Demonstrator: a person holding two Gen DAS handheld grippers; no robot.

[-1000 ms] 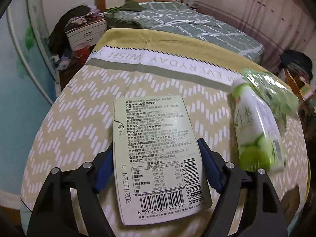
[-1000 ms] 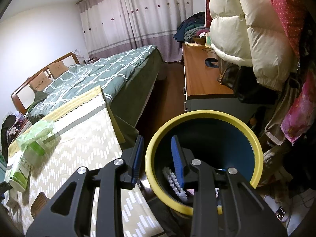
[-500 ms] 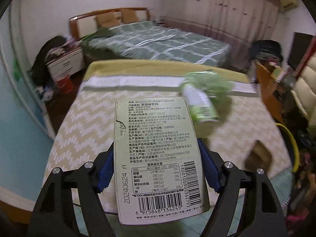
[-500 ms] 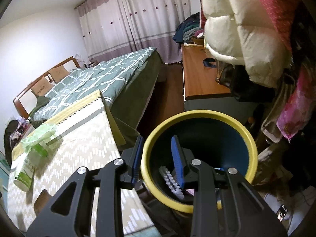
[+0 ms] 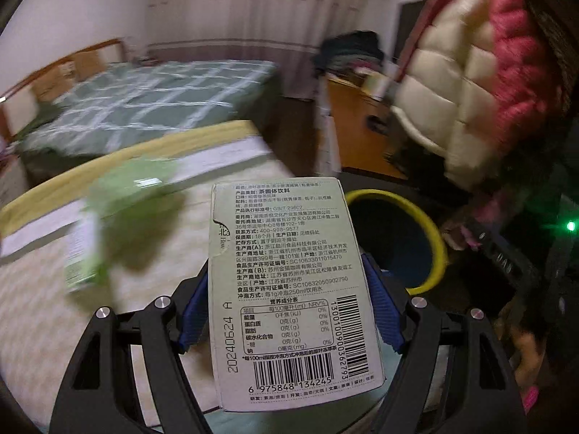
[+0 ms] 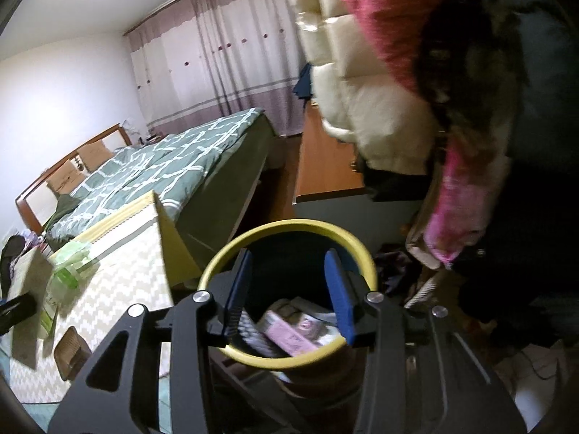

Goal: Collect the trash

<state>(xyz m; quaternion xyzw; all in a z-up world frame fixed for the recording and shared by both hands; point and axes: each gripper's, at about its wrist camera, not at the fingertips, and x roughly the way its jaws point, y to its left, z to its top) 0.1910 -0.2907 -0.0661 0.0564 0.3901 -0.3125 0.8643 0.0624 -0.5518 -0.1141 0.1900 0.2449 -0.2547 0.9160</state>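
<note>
My left gripper [image 5: 286, 282] is shut on a pale green tea box [image 5: 289, 289], printed side up, held above the table's right edge. The yellow-rimmed bin [image 5: 427, 228] stands just right of the box. In the right wrist view my right gripper [image 6: 289, 289] is open, its jaws over the mouth of the bin [image 6: 286, 228], not gripping the rim. Inside the bin lie a pink packet [image 6: 289, 336] and other trash. A green-labelled bottle [image 5: 83, 249] and a green plastic bag [image 5: 137, 195] lie on the table; the bottle also shows in the right wrist view [image 6: 58, 289].
The table has a zigzag-patterned cloth [image 6: 123, 275]. A small brown item [image 6: 70, 358] lies near its front edge. A bed with a green quilt [image 6: 173, 159] is behind. Hanging jackets [image 6: 380, 83] crowd the right. A wooden desk [image 6: 325, 166] stands beyond the bin.
My left gripper has swung right with the tea box, bringing the bin into its view. My right gripper has let go of the bin's rim and opened above the bin's mouth.
</note>
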